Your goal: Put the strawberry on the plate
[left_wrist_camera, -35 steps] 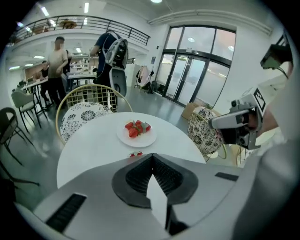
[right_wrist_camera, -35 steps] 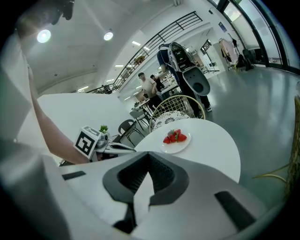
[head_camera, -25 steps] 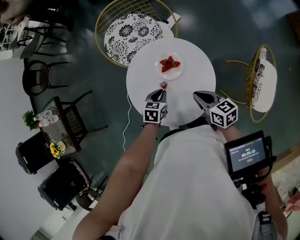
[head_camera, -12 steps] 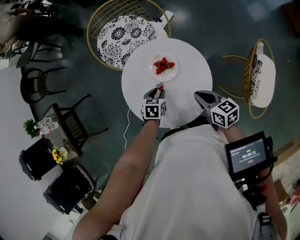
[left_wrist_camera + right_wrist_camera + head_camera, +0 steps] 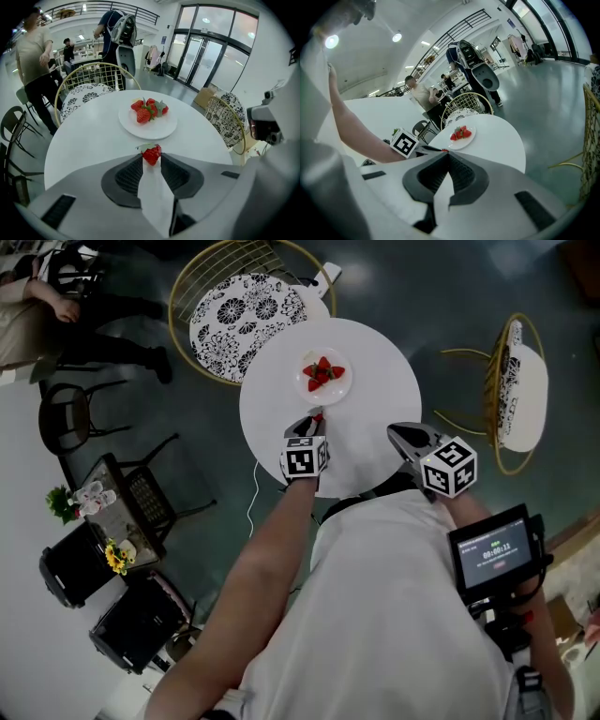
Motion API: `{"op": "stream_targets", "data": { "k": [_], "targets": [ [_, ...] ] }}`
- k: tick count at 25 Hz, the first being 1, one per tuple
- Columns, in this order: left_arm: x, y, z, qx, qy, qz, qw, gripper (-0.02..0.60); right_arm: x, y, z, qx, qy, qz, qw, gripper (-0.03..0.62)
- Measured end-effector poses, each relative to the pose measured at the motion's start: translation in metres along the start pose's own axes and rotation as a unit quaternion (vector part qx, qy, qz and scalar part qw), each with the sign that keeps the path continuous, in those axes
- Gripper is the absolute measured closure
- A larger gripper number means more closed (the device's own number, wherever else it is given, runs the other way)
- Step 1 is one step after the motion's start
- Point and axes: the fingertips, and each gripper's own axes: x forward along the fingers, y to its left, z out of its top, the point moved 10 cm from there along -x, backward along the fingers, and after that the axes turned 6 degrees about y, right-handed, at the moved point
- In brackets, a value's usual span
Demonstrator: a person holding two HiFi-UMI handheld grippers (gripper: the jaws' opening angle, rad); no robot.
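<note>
My left gripper (image 5: 151,162) is angled down at the table (image 5: 89,140). Its jaws have just been opening and stand fairly wide, with the strawberry (image 5: 152,154) right between their tips. As far as I can see the pads bracket the fruit without squeezing it, and it sits on the tabletop just short of the plate (image 5: 157,131). My right gripper (image 5: 449,155) hangs over the near edge of the table, jaws together with nothing between them.

I expect the strawberry to be light, soft and easily bruised, with a slightly slick skin. So I'd close gently across its broad middle, below the green leaves, and stop as soon as it's caught. Its tapered shape could let it squirt forward if I pinch near the point.

The plate lies just beyond it and already holds several other strawberries (image 5: 147,110) bunched in the middle, which leaves bare rim on the near side.

I can't make out whether either pad actually touches the fruit, nor its underside. From the head view it is only a red speck at the jaw tips.
</note>
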Motion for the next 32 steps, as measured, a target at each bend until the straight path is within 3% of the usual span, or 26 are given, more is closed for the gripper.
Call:
{"op": "stream_targets", "data": {
  "k": [11,20,32],
  "targets": [
    [-0.013,-0.007,0.001,0.000,-0.028,-0.017,0.9994,0.466,0.003,0.002,0.001,-0.005,-0.001,0.005,1.000,0.589],
    [-0.018,-0.018,0.030,0.017,-0.040,-0.026,0.9987,0.466,0.007,0.005,0.009,-0.009,-0.006,0.014,1.000,0.589],
    [0.015,-0.018,0.064,-0.011,0.000,-0.025,0.9996,0.466,-0.005,-0.009,-0.001,0.014,-0.018,-0.019,1.000,0.589]
  ]
}}
